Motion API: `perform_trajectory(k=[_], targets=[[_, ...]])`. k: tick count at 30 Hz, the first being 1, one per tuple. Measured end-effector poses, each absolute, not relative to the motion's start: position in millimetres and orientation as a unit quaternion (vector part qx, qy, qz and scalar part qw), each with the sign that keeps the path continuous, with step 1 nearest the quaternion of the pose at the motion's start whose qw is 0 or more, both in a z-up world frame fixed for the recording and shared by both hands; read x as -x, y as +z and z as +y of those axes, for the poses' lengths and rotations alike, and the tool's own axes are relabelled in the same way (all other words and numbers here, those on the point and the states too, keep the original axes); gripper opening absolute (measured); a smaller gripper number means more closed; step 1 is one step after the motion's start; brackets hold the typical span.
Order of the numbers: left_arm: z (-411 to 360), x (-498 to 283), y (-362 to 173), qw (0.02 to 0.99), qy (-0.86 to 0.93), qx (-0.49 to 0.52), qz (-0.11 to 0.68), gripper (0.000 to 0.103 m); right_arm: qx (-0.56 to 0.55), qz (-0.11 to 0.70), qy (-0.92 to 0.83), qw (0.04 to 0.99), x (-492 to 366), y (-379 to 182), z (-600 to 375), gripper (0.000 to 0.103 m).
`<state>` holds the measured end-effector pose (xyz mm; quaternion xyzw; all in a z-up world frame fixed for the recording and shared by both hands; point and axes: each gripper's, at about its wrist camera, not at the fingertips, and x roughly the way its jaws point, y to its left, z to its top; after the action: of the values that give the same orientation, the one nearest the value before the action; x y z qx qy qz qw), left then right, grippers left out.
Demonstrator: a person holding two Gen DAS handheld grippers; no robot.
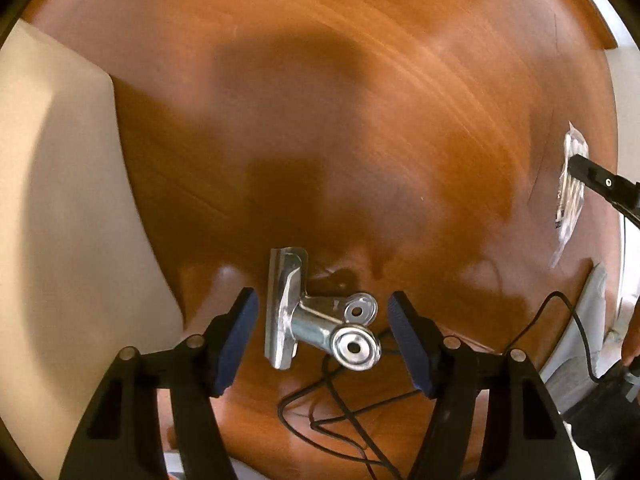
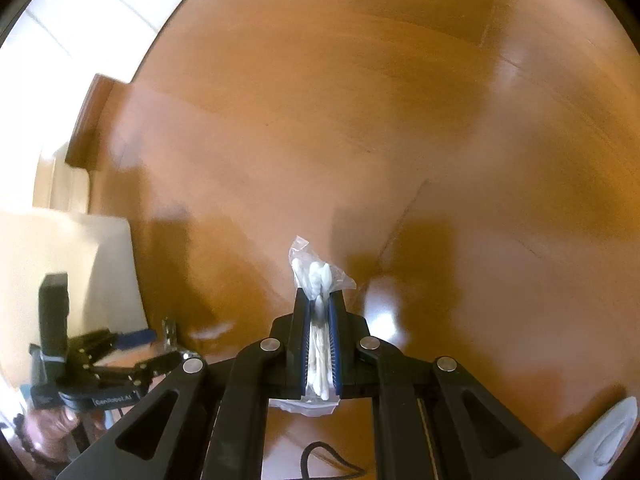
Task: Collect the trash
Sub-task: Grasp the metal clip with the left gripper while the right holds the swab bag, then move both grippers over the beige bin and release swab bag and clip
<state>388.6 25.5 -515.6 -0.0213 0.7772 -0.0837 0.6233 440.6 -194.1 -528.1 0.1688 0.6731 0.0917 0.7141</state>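
The left gripper (image 1: 322, 344) hangs open over the wooden floor (image 1: 320, 100), a metal bulldog clip (image 1: 304, 316) lying between its spread fingers, untouched. The right gripper (image 2: 319, 336) is clamped on a clear packet of cotton swabs (image 2: 316, 276), whose top sticks out past its fingertips.

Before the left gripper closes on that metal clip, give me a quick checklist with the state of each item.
1. Metal clip lies between the left gripper fingers: ok.
2. Left jaws wider than the clip: ok.
3. Pads touching the clip: not ok, both stand apart.
4. Right gripper shut on the cotton swab packet: ok.
5. Black cable clear of the left jaws: cannot tell, it runs close beneath.
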Motion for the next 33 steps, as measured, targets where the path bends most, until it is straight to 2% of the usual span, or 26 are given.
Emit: perform_trajectory(k=[6, 7, 8, 9, 17, 22, 28, 33], targets=[[30.3, -391.9, -529.5, 0.635, -0.080, 0.032, 0.767, 0.066, -0.171, 0.672, 0.083, 0.716, -445.9, -531.5, -197.0, 0.009], [31.0, -392.8, -529.8, 0.638, -0.079, 0.035, 0.765, 0.062, -0.170, 0.672, 0.083, 0.716, -446.0, -532.2, -194.9, 0.009], [30.2, -391.2, -528.0, 0.643, -0.076, 0.023, 0.762, 0.044, -0.169, 0.672, 0.084, 0.716, -445.9, -532.7, -193.6, 0.009], [31.7, -387.5, -527.2, 0.645, -0.072, 0.014, 0.761, 0.019, -0.168, 0.672, 0.084, 0.716, -445.9, -533.6, -190.9, 0.009], [28.6, -359.2, -526.1, 0.653, -0.087, 0.031, 0.752, 0.017, -0.167, 0.668, 0.083, 0.721, -448.9, -527.1, -186.2, 0.009], [20.0, -349.1, -479.1, 0.689, -0.075, 0.036, 0.720, 0.017, -0.162, 0.662, 0.080, 0.728, -446.5, -510.2, -187.6, 0.009], [25.2, -357.8, -355.9, 0.778, -0.061, 0.057, 0.622, 0.017, -0.172, 0.646, 0.061, 0.742, -431.1, -465.4, -196.0, 0.009], [62.1, -340.4, -220.4, 0.844, -0.037, 0.073, 0.530, 0.017, -0.188, 0.628, 0.054, 0.754, -410.6, -408.3, -189.7, 0.009]])
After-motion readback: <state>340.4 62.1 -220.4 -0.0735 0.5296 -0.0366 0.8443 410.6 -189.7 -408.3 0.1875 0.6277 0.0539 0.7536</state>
